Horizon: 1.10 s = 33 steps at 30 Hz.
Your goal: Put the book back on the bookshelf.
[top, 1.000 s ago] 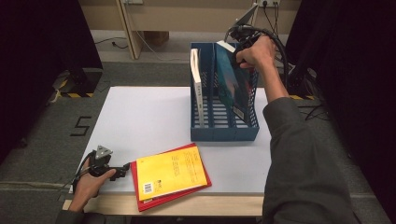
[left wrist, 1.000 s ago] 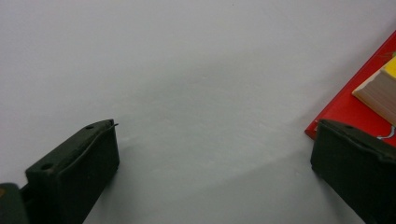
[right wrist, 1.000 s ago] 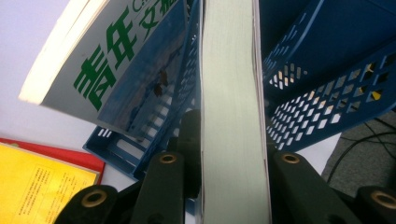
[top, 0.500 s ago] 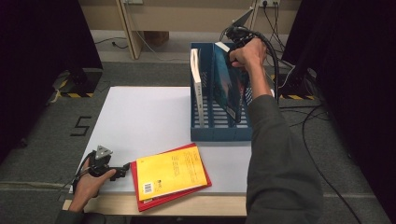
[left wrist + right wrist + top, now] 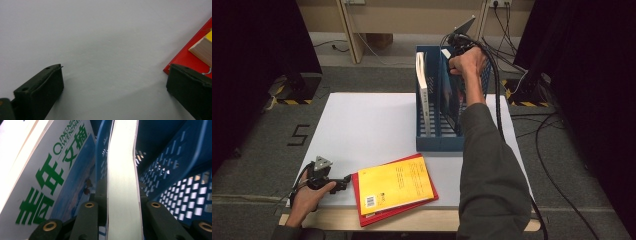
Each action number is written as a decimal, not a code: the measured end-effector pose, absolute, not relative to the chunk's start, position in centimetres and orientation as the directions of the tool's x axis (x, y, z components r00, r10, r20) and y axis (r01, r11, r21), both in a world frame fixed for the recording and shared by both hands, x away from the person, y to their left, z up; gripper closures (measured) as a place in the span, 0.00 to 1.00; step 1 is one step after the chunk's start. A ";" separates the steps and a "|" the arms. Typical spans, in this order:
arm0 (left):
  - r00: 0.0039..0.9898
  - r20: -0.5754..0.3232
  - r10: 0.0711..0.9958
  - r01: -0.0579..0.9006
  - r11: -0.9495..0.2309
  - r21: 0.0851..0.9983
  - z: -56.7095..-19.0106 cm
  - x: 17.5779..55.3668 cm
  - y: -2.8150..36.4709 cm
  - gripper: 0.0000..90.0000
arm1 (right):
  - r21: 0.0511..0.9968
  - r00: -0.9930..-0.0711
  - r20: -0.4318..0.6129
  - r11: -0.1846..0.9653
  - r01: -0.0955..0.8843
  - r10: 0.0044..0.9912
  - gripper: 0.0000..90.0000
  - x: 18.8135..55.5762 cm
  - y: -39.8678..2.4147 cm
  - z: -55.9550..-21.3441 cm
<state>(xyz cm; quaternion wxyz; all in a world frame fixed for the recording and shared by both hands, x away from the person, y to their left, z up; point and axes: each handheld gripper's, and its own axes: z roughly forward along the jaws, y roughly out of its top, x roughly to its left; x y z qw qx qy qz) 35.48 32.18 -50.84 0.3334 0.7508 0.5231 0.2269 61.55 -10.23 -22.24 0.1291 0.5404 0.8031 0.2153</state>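
High view: book [image 5: 452, 100] in right hand-held gripper [image 5: 457, 45], inside rack [image 5: 439, 142] walls.

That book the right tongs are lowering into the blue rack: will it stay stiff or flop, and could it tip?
The book looks thin and bows slightly along its page edge, so it probably flexes. Clamped in the right tongs, it seems steady. Released, it may lean against the blue rack divider.

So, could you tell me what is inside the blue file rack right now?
The blue file rack holds a white-edged book upright in its left slot, and a blue-covered book gripped by the right gripper. The forearm hides the rightmost slot.
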 end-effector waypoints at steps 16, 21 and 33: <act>0.348 -0.009 0.937 0.634 -0.228 0.739 -50.9 35.5 32.2 0.00 | 0.489 -0.370 0.040 0.305 0.818 0.928 0.81 62.1 -9.5 -25.0; 0.347 -0.008 0.938 0.634 -0.228 0.739 -50.9 35.5 32.2 0.00 | 0.481 -0.394 0.045 0.326 0.814 0.918 0.80 61.2 -9.7 -25.3; 0.346 -0.010 0.938 0.632 -0.225 0.742 -50.9 35.4 32.2 0.00 | 0.505 -0.460 0.070 0.366 0.781 0.885 0.66 59.2 -10.7 -25.0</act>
